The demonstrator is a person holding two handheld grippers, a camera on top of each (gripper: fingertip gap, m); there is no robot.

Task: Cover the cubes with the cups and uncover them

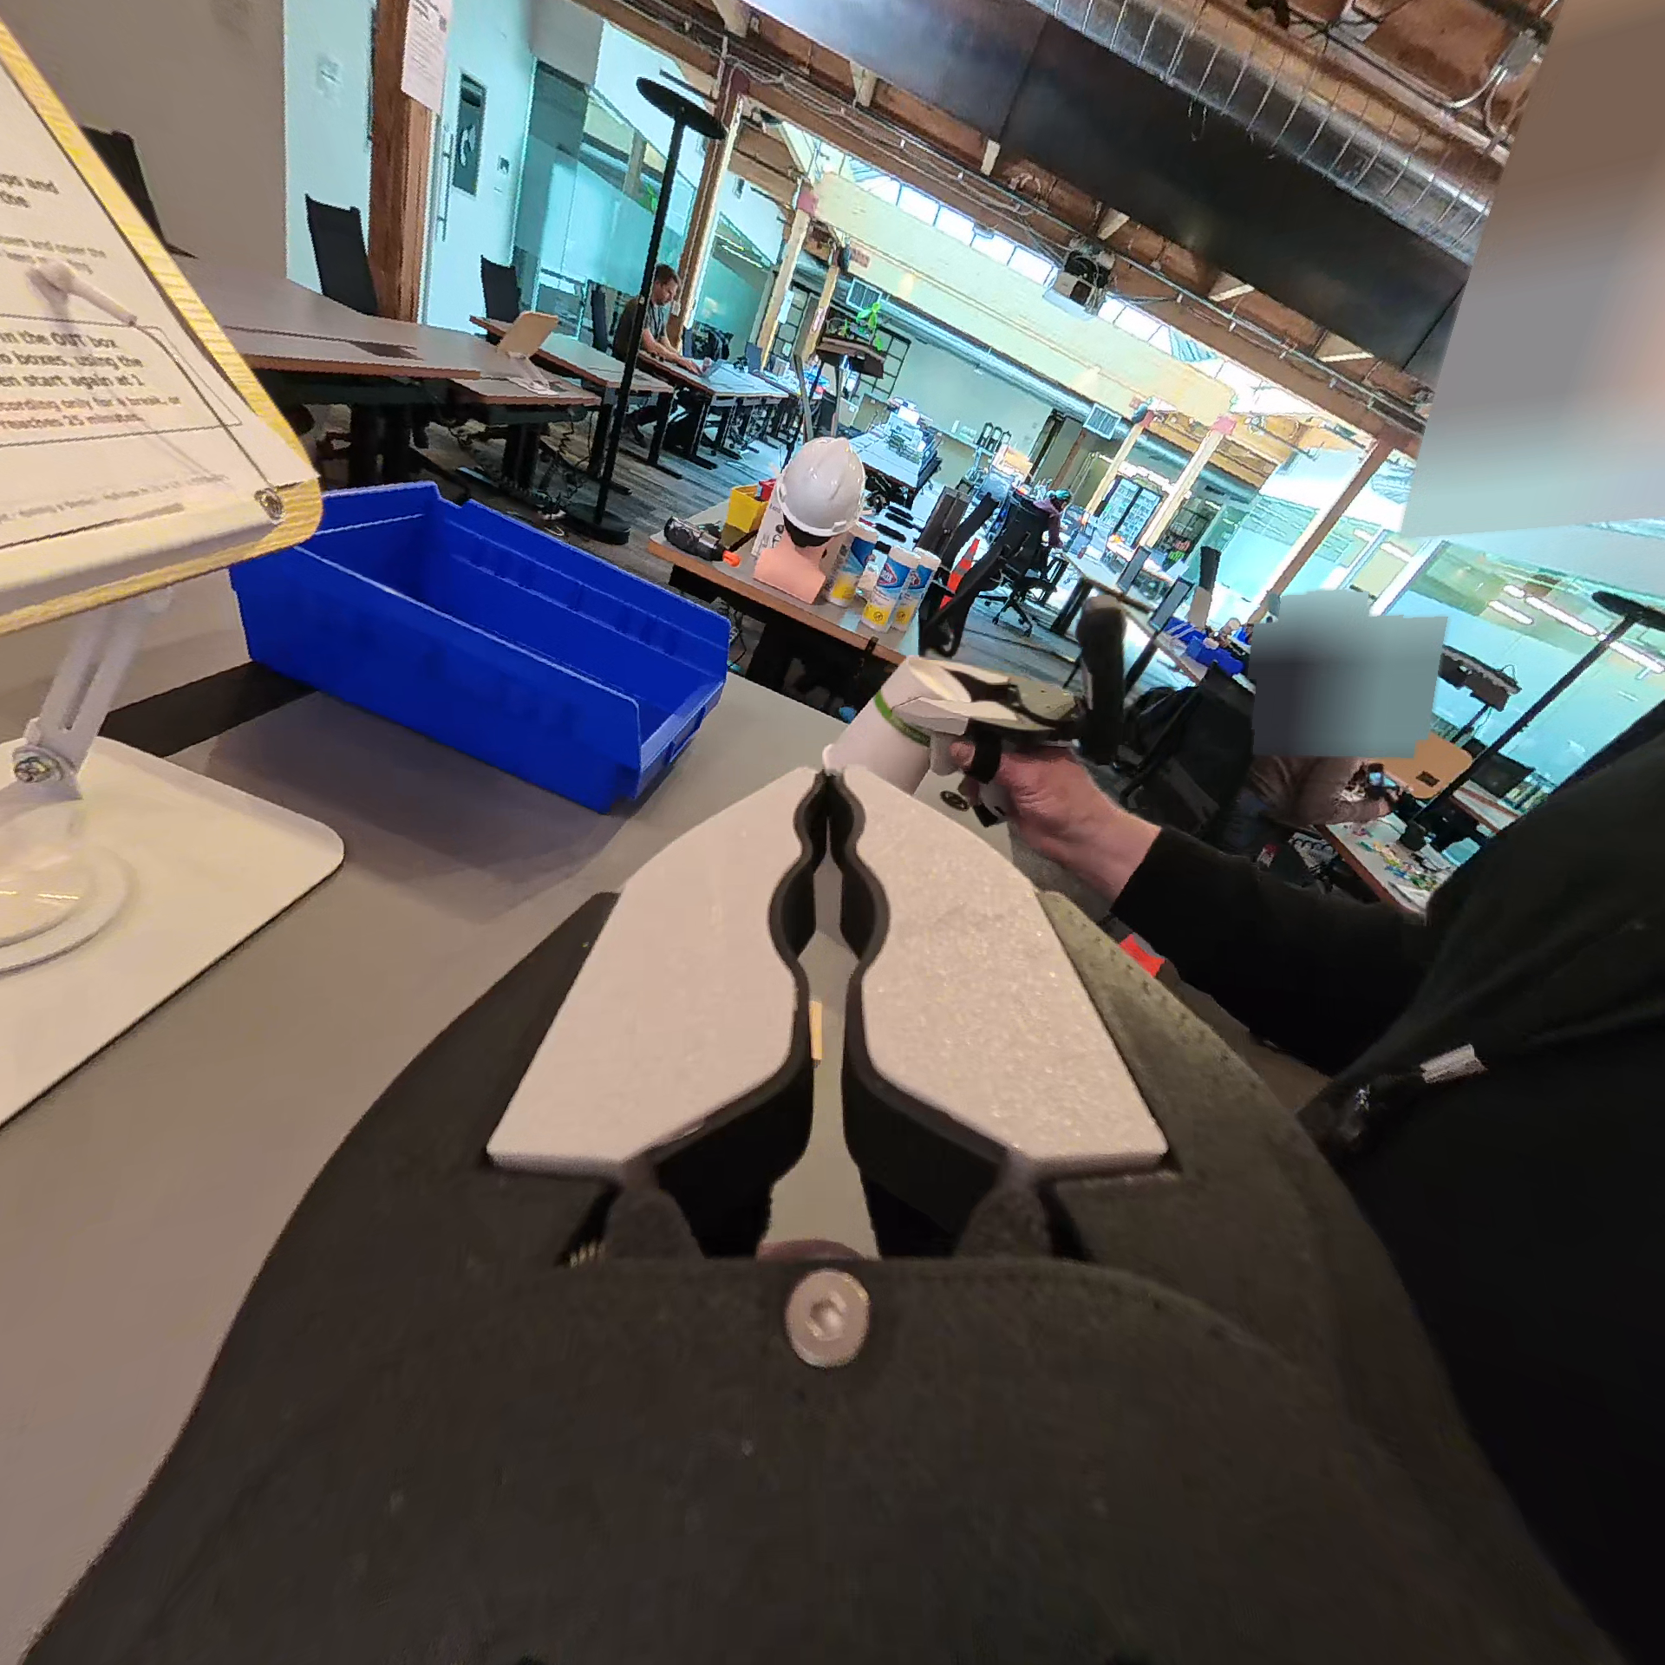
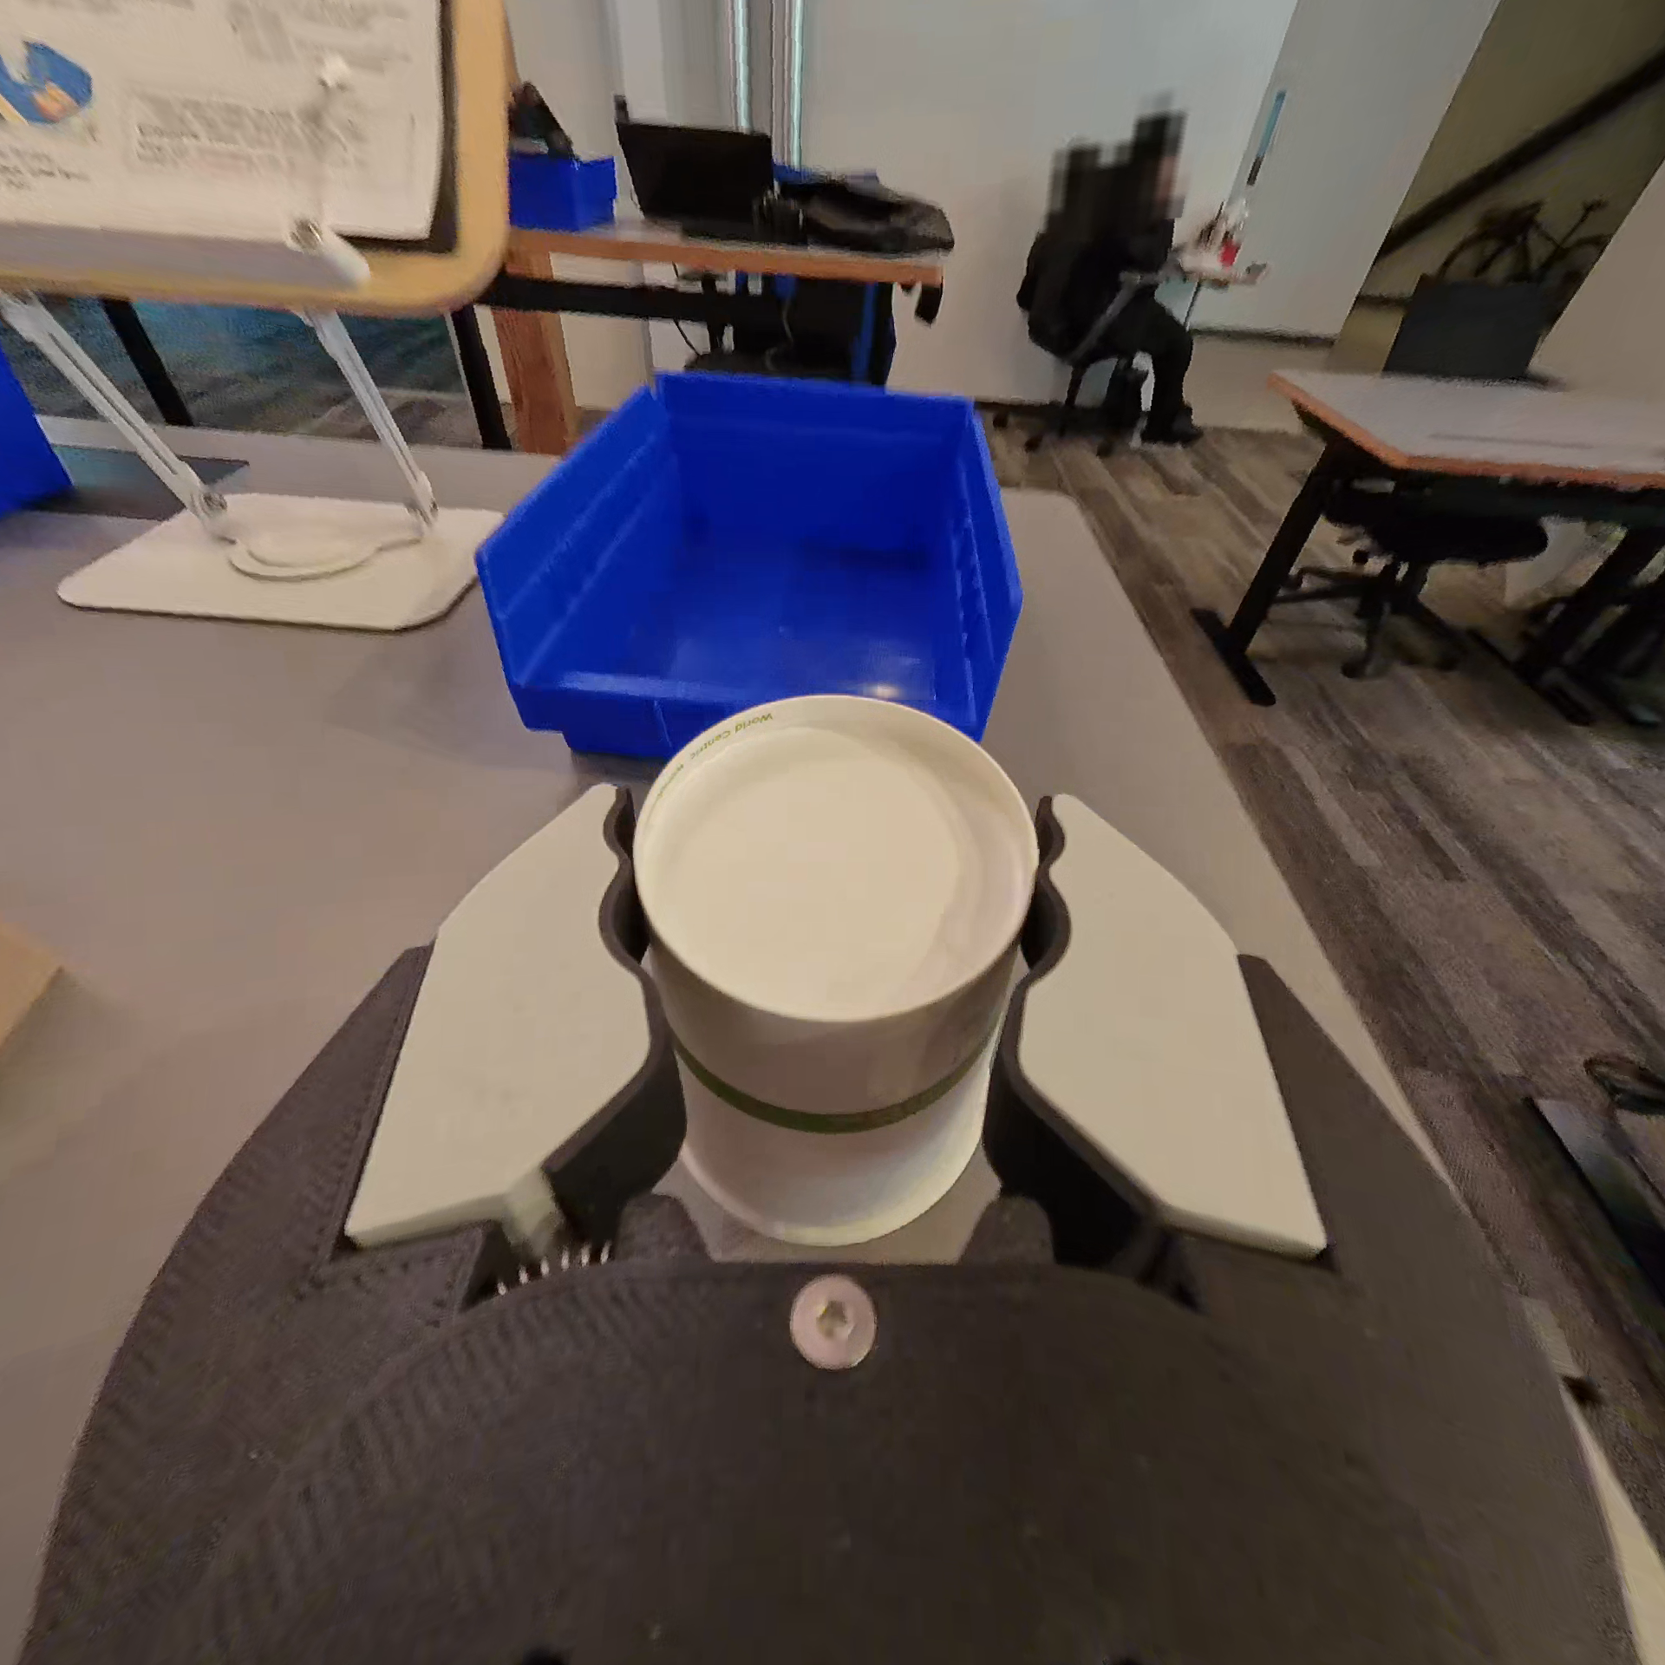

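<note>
My right gripper [image 2: 833, 805] is shut on a white paper cup [image 2: 833, 910] with a thin green band. The cup lies between the fingers with its closed base pointing forward, above the grey table [image 2: 270, 811]. In the left wrist view the same cup [image 1: 878, 748] shows in the right gripper [image 1: 937, 712], held by a hand over the table's far edge. My left gripper [image 1: 827, 793] is shut and empty, above the table, with its tips close to that cup. No cubes are in view.
An empty blue bin [image 2: 748, 559] stands on the table just beyond the cup; it also shows in the left wrist view [image 1: 468, 622]. A white stand with an instruction sheet [image 1: 117, 378] stands at the left [image 2: 270, 559]. The table's right edge drops to the floor.
</note>
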